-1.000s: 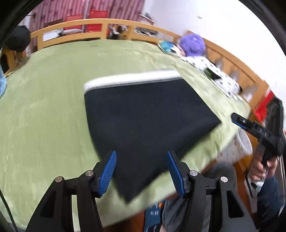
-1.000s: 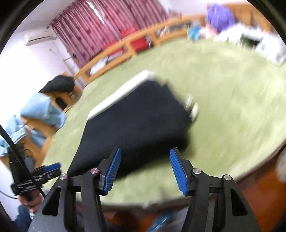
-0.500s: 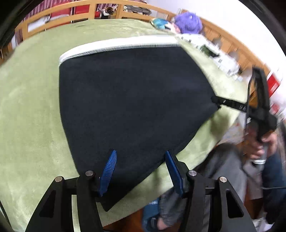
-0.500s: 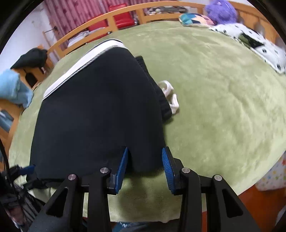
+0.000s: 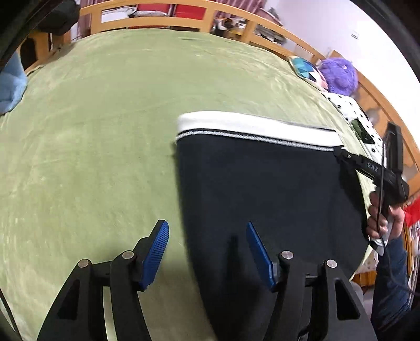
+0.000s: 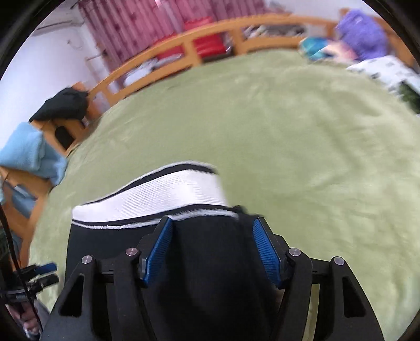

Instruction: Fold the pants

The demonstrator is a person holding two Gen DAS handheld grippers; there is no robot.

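My right gripper (image 6: 212,248) was closing, its blue pads (image 6: 158,251) on either side of a bunched ridge of the black pants (image 6: 210,275), just short of the white waistband (image 6: 157,196) that curved ahead of the fingers. Whether the pads already pressed the cloth I could not tell for sure, though the fabric filled the gap between them. My left gripper (image 5: 207,251) was opening to about half its spread and held nothing; its left pad (image 5: 155,251) hung over the green blanket (image 5: 92,144), its right pad over the dark cloth, with the side edge of the pants running between them. From that gripper the pants (image 5: 262,196) lay flat ahead and to the right, waistband (image 5: 252,128) at the far end. Further right, my other hand (image 5: 380,217) gripped the right tool's handle at the waistband's far corner. Beyond the blanket stood a wooden rail (image 5: 162,8) and a purple plush toy (image 5: 340,76).
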